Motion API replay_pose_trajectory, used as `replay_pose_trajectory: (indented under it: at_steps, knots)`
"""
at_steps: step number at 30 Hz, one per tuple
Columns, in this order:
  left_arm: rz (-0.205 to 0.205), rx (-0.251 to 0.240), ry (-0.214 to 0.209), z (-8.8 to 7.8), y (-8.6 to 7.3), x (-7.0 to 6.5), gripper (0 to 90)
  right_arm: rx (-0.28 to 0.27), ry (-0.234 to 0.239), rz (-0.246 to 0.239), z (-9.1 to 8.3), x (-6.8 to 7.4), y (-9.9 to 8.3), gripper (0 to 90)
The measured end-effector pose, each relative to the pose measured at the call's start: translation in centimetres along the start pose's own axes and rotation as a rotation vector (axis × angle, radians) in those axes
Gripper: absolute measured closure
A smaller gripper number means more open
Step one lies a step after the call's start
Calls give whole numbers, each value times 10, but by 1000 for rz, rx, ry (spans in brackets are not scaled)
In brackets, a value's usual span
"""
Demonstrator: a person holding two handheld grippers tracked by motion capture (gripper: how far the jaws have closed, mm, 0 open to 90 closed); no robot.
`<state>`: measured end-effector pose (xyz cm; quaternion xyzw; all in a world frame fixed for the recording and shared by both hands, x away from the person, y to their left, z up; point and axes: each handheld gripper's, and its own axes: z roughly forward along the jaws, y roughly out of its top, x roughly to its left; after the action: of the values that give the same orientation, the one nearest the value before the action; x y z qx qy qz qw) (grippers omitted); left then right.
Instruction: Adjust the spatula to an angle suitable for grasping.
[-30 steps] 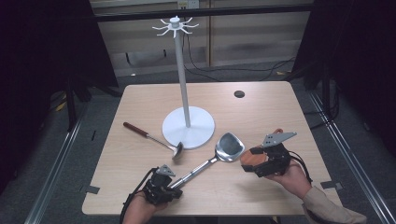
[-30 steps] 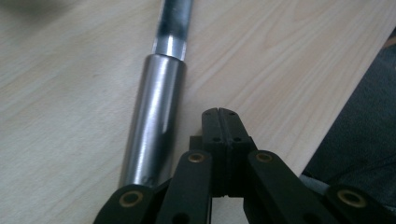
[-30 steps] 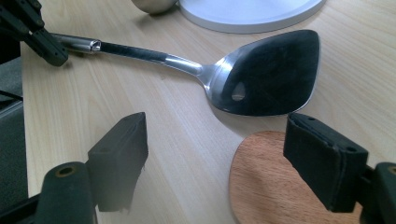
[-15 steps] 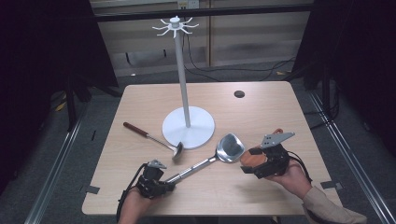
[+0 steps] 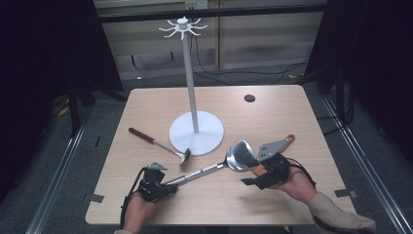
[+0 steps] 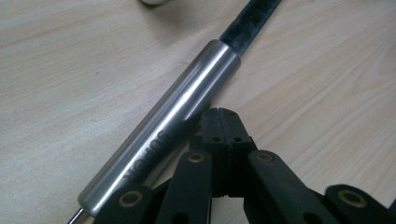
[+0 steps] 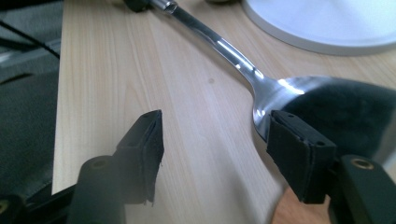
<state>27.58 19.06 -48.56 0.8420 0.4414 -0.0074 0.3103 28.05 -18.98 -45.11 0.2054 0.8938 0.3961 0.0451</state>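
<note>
Left gripper (image 5: 168, 187) jaws pressed together beside ladle (image 5: 214, 168) handle; right gripper (image 7: 215, 140) jaws apart, closing, empty; centre on neck before stand (image 5: 197, 132).

The tabletop (image 5: 272, 117) is pale wood with rounded corners and a small dark round hole (image 5: 249, 98) at about 1 o'clock from its centre. A white stand (image 5: 196, 132) sits on its round base near the middle, its pole rising to a ring of hooks. At 9 o'clock from the base lies a small ladle (image 5: 158, 143) with a reddish-brown handle, its bowl touching the base's edge. At 6 o'clock lies a large steel spoon (image 5: 214, 166), handle pointing to 8 o'clock.
</note>
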Motion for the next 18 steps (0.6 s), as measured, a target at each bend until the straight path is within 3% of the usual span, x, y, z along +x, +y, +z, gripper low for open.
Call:
replay_pose_trajectory:
  at_steps: [6, 8, 13, 18]
  knots:
    - [-5, -12, 11, 0, 1, 0, 874, 53, 32, -103, 24, -1, 28, 410]
    - [-5, -20, -2, -3, 0, -1, 846, 60, 58, -112, 33, -3, 37, 418]
    - [8, -61, -25, -11, 0, -4, 699, 132, 45, -211, 55, -8, 59, 446]
    - [2, -99, -18, -15, -2, -1, 558, 181, 67, -254, 80, -18, 70, 455]
